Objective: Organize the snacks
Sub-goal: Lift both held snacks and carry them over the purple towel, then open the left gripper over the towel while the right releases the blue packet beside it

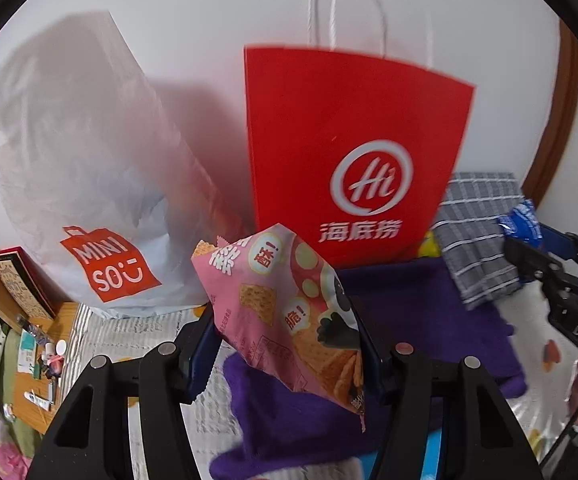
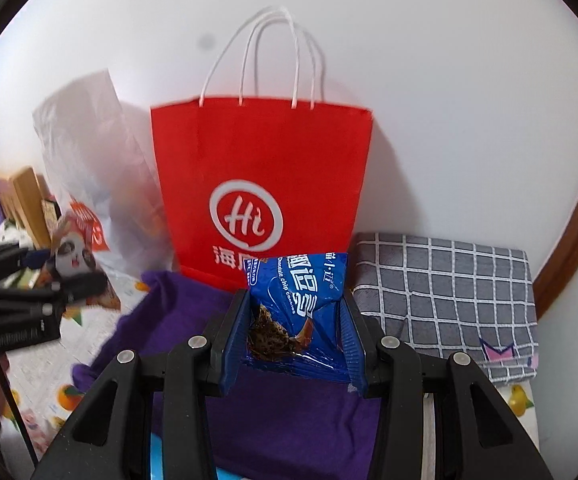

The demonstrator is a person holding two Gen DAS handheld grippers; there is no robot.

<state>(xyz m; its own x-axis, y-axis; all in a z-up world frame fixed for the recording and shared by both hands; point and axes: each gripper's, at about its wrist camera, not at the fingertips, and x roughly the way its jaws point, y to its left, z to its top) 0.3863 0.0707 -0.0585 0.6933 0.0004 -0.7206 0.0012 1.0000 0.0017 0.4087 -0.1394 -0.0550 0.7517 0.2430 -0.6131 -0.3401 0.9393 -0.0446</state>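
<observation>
Left gripper (image 1: 285, 344) fingers pinch pink cracker packet (image 1: 289, 312) | right gripper (image 2: 293, 328) fingers clamp blue chocolate chip cookie packet (image 2: 301, 300) | risk: slick film slips; red paper bag (image 2: 265, 176) may tip.

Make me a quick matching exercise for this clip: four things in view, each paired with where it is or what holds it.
Things:
1. pink snack bag
2. blue cookie packet
3. red paper bag
4. checked cloth

Places:
A. standing against the wall
B. in the right tongs
C. lying right of the red bag
D. in the left tongs

Pairs: 1-D, 2-B, 3-A, 4-C
</observation>
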